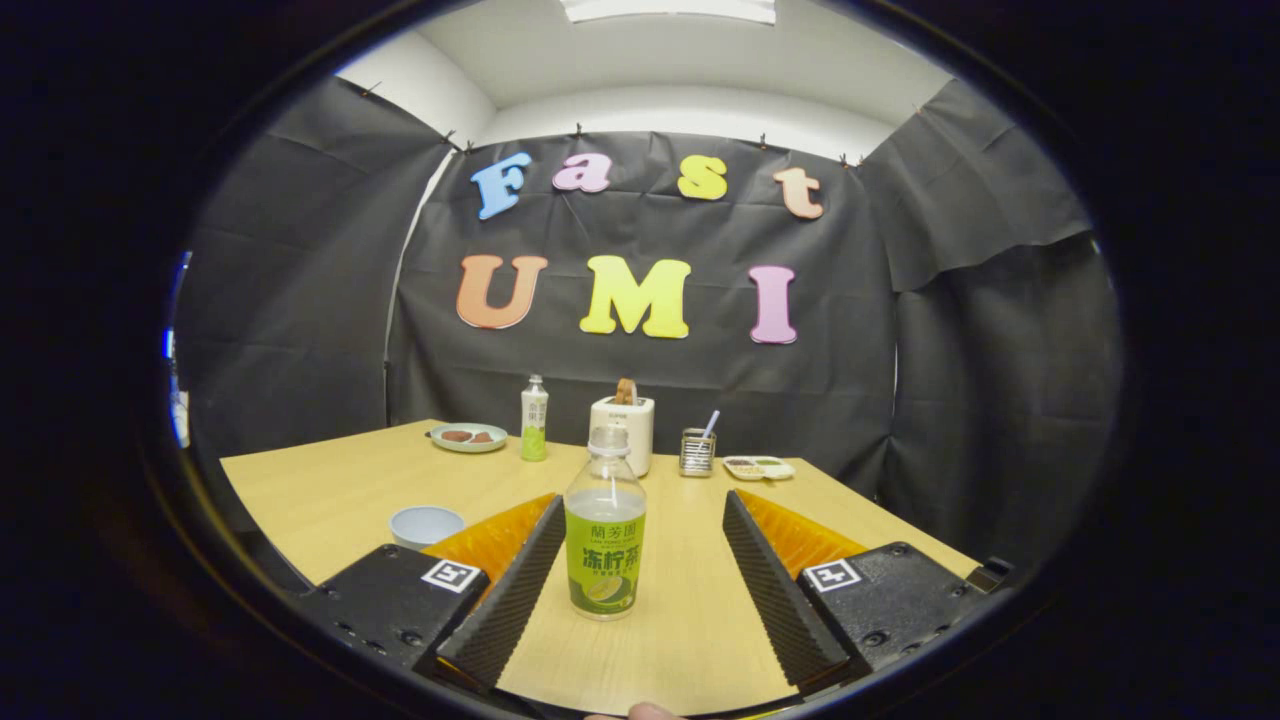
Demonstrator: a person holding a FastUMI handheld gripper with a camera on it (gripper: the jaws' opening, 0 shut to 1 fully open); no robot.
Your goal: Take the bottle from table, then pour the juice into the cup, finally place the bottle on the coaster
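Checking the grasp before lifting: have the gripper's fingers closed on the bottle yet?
No, the gripper is open, and the bottle stands upright on the table between its spread fingers.

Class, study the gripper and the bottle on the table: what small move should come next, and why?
Probably close the gripper on the bottle. Its fingers are open, the bottle stands upright between them, nearer the left finger, and neither finger clearly presses it. The cup waits to the left.

Green-labelled bottle (605, 530) upright between fingers (512, 585), untouched.
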